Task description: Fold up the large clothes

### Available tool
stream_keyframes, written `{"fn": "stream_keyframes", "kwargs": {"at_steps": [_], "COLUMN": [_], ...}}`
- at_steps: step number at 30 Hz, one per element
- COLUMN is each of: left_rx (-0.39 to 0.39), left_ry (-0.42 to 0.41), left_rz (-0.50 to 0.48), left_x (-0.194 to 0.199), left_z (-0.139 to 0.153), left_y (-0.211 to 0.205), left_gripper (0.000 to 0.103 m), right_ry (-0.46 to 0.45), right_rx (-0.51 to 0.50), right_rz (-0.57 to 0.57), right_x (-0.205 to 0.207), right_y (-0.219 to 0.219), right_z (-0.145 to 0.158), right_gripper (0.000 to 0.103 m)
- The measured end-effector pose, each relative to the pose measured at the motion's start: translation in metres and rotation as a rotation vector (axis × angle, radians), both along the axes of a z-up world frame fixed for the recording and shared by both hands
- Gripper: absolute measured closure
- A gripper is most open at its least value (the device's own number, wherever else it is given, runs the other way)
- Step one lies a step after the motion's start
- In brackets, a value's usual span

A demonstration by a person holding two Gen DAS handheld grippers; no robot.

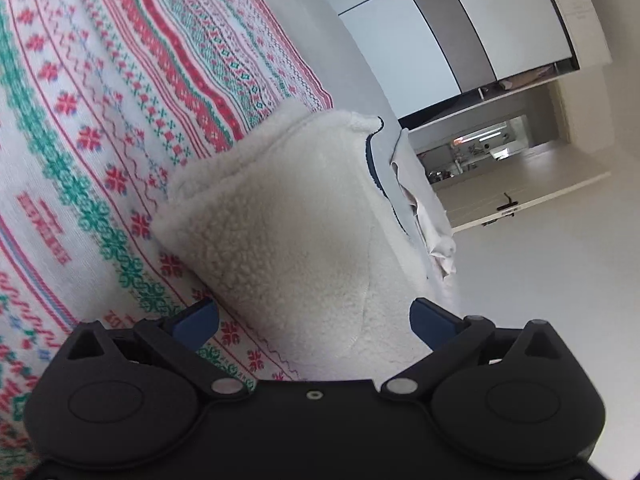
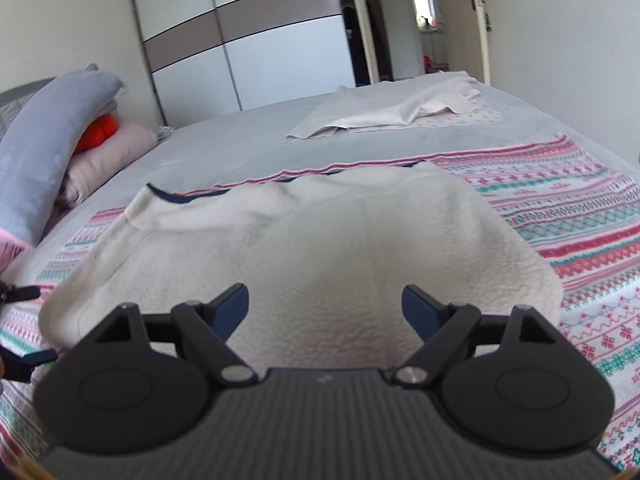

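**Two hand-held grippers open over a folded fleece**

Two sets of jaws stand wide apart as I look down each wrist camera, and neither one grips anything. My left hand-held gripper (image 1: 314, 320) has its blue pads spread to either side of the cream fleece garment (image 1: 288, 236), with the pile lying between them and no pad pressing on it. My right hand-held gripper (image 2: 325, 310) is just as wide, and its fingers (image 2: 420, 308) frame the same fleece garment (image 2: 312, 248) without closing on it.

The fleece lies folded into a thick, rounded bundle on a patterned knit blanket (image 2: 580, 216) in red, green and white bands. A dark navy edge (image 2: 172, 198) shows along the fleece's far side. The blanket is spread across a grey bed (image 2: 248, 148).

Further up the bed, well apart from the fleece, I see a pale beige cloth (image 2: 400, 114) lying loosely flat. A grey pillow (image 2: 44, 140) leans at the left over a pink cushion (image 2: 112, 152), with something orange (image 2: 100, 130) tucked between them. A sliding wardrobe (image 2: 248, 36) stands behind the bed.
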State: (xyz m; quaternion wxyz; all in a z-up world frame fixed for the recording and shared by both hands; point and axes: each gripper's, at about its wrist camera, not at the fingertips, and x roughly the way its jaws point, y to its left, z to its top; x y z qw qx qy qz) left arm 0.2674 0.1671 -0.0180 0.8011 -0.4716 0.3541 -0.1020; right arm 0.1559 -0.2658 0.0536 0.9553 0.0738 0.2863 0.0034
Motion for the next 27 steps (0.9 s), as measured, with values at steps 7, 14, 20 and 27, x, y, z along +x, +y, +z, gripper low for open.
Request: {"fn": "stream_keyframes", "kwargs": {"at_steps": [7, 14, 20, 27], "left_rx": [0.014, 0.196, 0.28, 0.412], "left_ry": [-0.046, -0.106, -0.242, -0.6], "left_rz": [0.118, 0.265, 0.273, 0.136], "left_x": [0.018, 0.023, 0.01, -0.006], "left_z": [-0.017, -0.017, 0.0, 0.075], "left_y": [-0.018, -0.055, -0.065, -0.123], "left_gripper": [0.01, 0.045, 0.07, 0.073], "right_ry": [-0.094, -0.089, -0.031, 0.026], "right_rx": [-0.028, -0.033, -0.039, 0.126], "right_rz": [0.038, 0.153, 0.199, 0.203], "right_x": [-0.001, 0.02, 0.032, 0.038], "right_y": [0.032, 0.072, 0.082, 0.056], "right_z": [-0.009, -0.024, -0.055, -0.063], "right_gripper": [0.028, 0.064, 0.076, 0.079]}}
